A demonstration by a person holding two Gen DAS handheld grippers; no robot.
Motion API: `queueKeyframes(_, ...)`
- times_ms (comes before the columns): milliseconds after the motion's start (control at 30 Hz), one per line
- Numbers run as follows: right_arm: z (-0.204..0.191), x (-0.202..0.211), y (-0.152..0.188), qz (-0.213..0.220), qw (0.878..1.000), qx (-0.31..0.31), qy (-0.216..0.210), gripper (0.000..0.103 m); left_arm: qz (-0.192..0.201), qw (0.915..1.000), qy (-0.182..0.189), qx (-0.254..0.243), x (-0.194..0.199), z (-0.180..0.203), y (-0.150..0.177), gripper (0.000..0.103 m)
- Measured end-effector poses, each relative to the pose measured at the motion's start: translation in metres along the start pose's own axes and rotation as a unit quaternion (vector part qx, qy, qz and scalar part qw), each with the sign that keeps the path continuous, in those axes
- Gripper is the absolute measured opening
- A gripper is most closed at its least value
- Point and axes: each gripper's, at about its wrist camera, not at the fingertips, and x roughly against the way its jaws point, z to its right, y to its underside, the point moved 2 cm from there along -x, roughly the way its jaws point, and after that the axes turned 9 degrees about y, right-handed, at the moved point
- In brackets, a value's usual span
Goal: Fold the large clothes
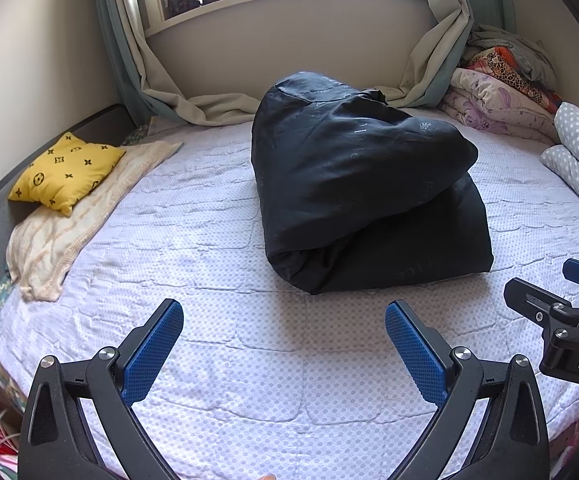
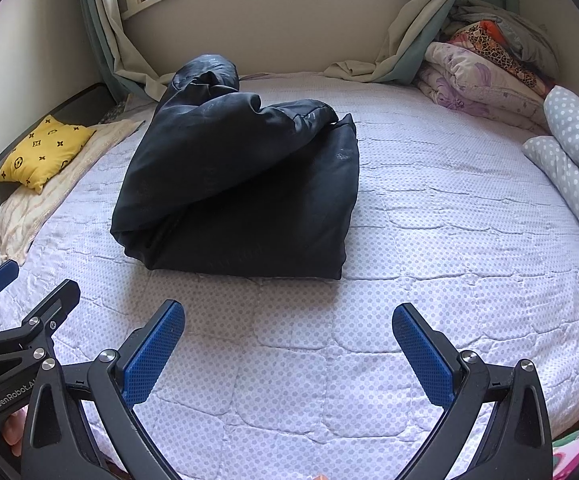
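Dark garment (image 1: 361, 184) lies bulkily folded mid-bed (image 1: 217, 360). Left gripper (image 1: 283, 350) and right gripper (image 2: 287, 354) held short of it, jaws spread, empty. Fold judged near complete; flattening the puffed top layer called for.

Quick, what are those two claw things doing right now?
Left gripper: open, holding nothing.
Right gripper: open, holding nothing.
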Motion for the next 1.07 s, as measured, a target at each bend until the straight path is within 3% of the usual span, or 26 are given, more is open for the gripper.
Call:
queueKeyframes(600, 0.000, 0.000, 0.000, 0.000, 1.000, -0.001, 0.000, 0.103, 0.003, 0.9998, 0.015, -0.011, 0.003, 0.008, 0.002, 0.103)
queueKeyframes(900, -0.001, -0.001, 0.003, -0.003, 1.000, 0.000, -0.002, 0.103, -0.010, 0.9969, 0.077, 0.013, 0.001, 0.009, 0.002, 0.103)
queueKeyframes(1067, 0.000, -0.002, 0.003, -0.006, 1.000, -0.005, -0.004, 0.103, -0.002, 0.9984, 0.057, 0.002, 0.004, 0.013, 0.004, 0.103)
